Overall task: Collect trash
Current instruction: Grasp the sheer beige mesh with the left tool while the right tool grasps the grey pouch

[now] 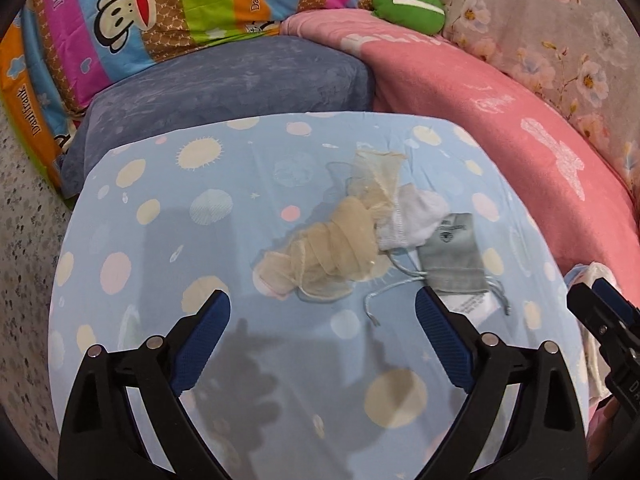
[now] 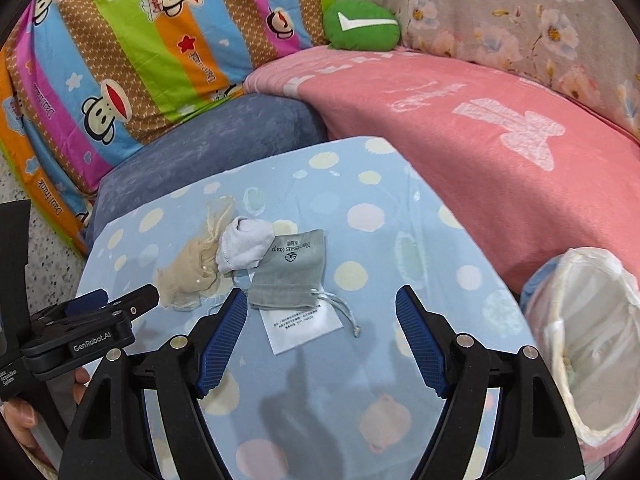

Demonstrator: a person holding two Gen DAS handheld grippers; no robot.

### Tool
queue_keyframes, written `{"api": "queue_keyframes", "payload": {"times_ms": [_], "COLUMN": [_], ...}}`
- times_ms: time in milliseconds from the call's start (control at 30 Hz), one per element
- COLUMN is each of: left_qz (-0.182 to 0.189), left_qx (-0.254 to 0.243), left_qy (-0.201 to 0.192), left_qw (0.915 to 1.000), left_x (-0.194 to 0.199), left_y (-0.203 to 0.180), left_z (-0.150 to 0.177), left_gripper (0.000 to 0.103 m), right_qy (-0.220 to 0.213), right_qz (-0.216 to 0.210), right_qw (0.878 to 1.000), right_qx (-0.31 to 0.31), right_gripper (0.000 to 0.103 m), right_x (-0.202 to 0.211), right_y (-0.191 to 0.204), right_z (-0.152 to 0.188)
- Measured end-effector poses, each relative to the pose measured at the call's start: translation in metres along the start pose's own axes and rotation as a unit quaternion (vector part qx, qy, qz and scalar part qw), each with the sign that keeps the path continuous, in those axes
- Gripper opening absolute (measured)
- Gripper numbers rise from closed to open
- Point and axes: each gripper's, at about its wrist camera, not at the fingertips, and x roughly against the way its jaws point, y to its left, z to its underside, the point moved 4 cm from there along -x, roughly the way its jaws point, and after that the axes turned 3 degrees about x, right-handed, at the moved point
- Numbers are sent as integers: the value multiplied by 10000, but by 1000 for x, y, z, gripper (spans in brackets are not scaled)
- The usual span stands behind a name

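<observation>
Trash lies on a light blue dotted sheet (image 1: 160, 280): a crumpled beige mesh bag (image 1: 332, 248), a white cloth wad (image 1: 416, 216), a grey drawstring pouch (image 1: 456, 256) and a white paper slip (image 2: 304, 326). They also show in the right wrist view: the beige mesh bag (image 2: 188, 276), the white cloth wad (image 2: 244, 248), the grey pouch (image 2: 290, 270). My left gripper (image 1: 322, 312) is open and empty, just short of the mesh bag. My right gripper (image 2: 320, 308) is open and empty, its jaws to either side of the paper slip and pouch strings. A white-lined bin (image 2: 592, 344) stands at the right.
A grey-blue pillow (image 1: 224, 100) lies behind the sheet. A pink blanket (image 2: 460, 128) covers the right side. A striped monkey-print quilt (image 2: 132, 48), a green cushion (image 2: 360, 24) and floral bedding (image 2: 520, 20) lie at the back. Speckled floor (image 1: 24, 240) shows at the left.
</observation>
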Motion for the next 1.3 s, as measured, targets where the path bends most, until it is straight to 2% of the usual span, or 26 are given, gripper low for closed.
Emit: {"api": "queue_keyframes", "payload": {"times_ms": [267, 367, 433, 500, 533, 567, 600, 633, 667, 733, 833, 867, 967, 1300], "left_qz": [265, 416, 483, 562, 608, 673, 715, 734, 753, 728, 743, 756, 811, 958], "left_qx": [-165, -187, -184, -91, -50, -22, -9, -6, -12, -13, 17, 40, 67, -44], "left_qy": [265, 404, 532, 626, 635, 657, 670, 666, 660, 645, 635, 627, 567, 203], "left_qw": [9992, 9981, 9972, 9964, 9961, 9956, 9952, 9951, 9950, 9953, 9952, 9952, 9951, 9952], "left_x": [-49, -64, -72, -78, -79, -79, -78, -77, -75, -71, -62, -59, -43, 25], "left_y": [1, -2, -3, -3, -2, -2, -3, -4, -5, -5, -8, -8, -12, -44], "left_z": [-18, -20, -19, -18, -18, -17, -16, -15, -14, -12, -8, -7, -4, 1], "left_gripper": [87, 78, 65, 59, 51, 48, 42, 36, 33, 29, 26, 26, 25, 24], "right_qy": [412, 536, 623, 736, 787, 840, 764, 745, 717, 707, 711, 710, 610, 153], "right_qz": [-9, 4, 5, -8, -14, -35, 0, 15, 7, -9, -28, -69, -98, -172], "right_qw": [9991, 9985, 9980, 9973, 9969, 9965, 9971, 9972, 9973, 9974, 9975, 9975, 9981, 9996], "right_qx": [61, 65, 40, -3, -9, -8, 44, 104, 155, 153, 41, 1, -36, -160], "right_gripper": [74, 73, 71, 67, 63, 58, 57, 50, 38, 32, 14, 11, 7, 5], "right_x": [-75, -99, -112, -124, -128, -132, -131, -130, -129, -126, -118, -115, -98, -24], "right_y": [16, 19, 19, 19, 18, 18, 19, 21, 22, 23, 18, 16, 13, -6], "right_z": [-10, -11, -11, -8, -6, -4, -2, 0, 1, 3, 4, 5, 3, -6]}}
